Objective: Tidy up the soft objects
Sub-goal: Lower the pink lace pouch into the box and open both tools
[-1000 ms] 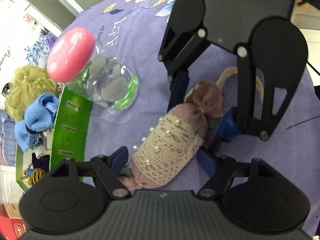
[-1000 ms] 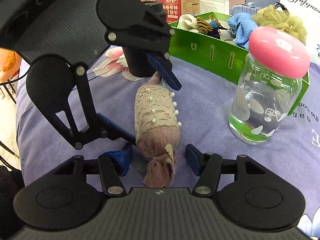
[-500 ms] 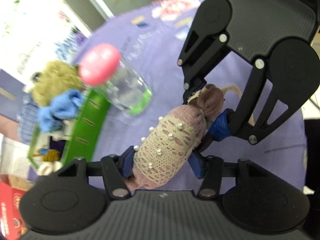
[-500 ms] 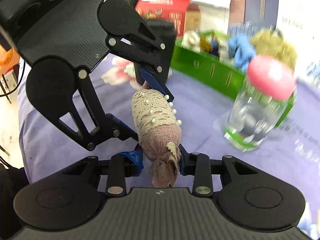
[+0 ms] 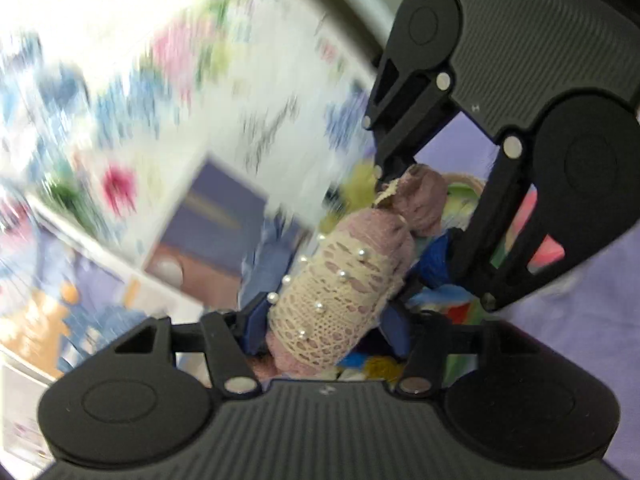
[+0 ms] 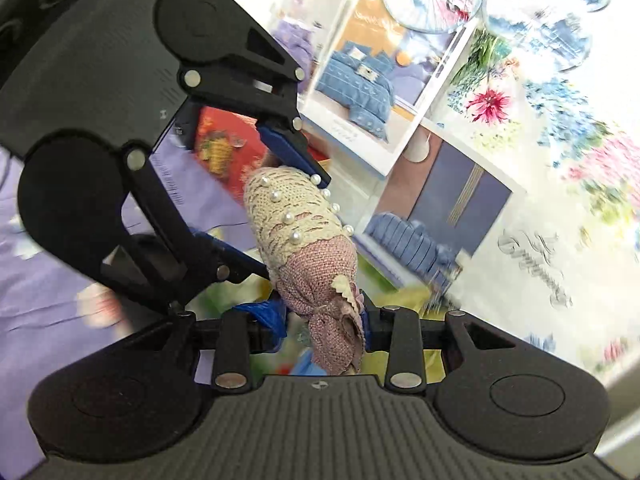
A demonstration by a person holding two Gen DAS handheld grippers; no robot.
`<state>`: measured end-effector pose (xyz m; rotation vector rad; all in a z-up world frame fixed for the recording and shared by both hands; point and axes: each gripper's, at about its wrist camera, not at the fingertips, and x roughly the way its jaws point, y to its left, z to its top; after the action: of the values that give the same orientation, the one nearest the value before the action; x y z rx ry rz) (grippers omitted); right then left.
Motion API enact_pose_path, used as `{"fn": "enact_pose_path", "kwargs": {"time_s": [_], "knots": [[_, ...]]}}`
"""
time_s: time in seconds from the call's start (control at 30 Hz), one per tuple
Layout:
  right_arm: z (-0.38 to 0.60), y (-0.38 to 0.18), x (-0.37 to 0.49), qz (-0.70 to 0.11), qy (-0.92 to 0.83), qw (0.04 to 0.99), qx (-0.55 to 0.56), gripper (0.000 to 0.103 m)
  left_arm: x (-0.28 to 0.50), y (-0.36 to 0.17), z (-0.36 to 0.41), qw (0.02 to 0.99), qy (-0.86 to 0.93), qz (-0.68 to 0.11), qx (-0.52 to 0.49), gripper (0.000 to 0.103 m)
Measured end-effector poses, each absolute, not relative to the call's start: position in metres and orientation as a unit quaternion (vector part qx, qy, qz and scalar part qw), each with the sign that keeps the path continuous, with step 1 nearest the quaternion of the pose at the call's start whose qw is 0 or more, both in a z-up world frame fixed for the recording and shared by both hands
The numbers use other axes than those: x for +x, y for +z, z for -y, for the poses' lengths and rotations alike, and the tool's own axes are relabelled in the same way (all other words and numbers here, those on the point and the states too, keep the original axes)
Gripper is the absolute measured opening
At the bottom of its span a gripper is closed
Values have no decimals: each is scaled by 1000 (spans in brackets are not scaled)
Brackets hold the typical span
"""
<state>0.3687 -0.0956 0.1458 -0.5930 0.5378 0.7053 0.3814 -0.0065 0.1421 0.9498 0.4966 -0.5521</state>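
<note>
Between two handheld grippers, a rolled sock bundle (image 5: 340, 296) is hanging in the air, each end pinched by one tool. From the left wrist camera, the left gripper (image 5: 326, 326) is clamping its blue pads (image 5: 394, 326) on the lace-covered end, while the right gripper (image 5: 416, 216) is reaching in from the upper right and squeezing the knotted end; everything behind is smearing into streaks of white, blue and pink, and only a patch of purple cloth (image 5: 580, 320) at lower right is reading clearly. The right wrist camera is giving the sharper picture: the right gripper (image 6: 324, 320) is nipping the mauve knotted tail, the left gripper (image 6: 288, 216) is closing on the far lace end, and behind them printed bedding posters (image 6: 360, 76) and a floral sheet (image 6: 560, 140) are showing, along with a red box (image 6: 224, 148) and purple floral cloth (image 6: 40, 280) at left.

The bundle itself is looking like mauve knit fabric rolled into a plump cylinder, wrapped for most of its length in cream lace dotted with small white pearls (image 6: 286, 217), its free end tied off into a crumpled flap with a scalloped cream edge.
</note>
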Motion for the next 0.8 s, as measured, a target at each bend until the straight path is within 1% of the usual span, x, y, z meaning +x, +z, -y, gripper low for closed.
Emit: {"fn": "enact_pose_path", "kwargs": {"time_s": [0.03,0.07,0.1,0.2,0.37,0.57,0.8], "knots": [[91,140,390,-285,343,854,-269,21,397,136,4,821,-252,-254,445,78],[86,135,412,-315,348,846,-253,22,412,127,3,818,-242,-271,446,82],[86,129,426,-332,344,845,-239,23,424,119,1,815,-235,-289,444,83],[100,117,441,-335,327,859,-208,24,445,102,-12,821,-225,-321,414,83],[125,110,436,-328,291,879,-189,25,442,96,-28,834,-216,-330,387,83],[142,121,412,-328,269,889,-173,26,408,117,-19,847,-219,-293,386,84],[144,147,359,-312,248,892,-213,27,335,145,-4,847,-224,-251,411,86]]}}
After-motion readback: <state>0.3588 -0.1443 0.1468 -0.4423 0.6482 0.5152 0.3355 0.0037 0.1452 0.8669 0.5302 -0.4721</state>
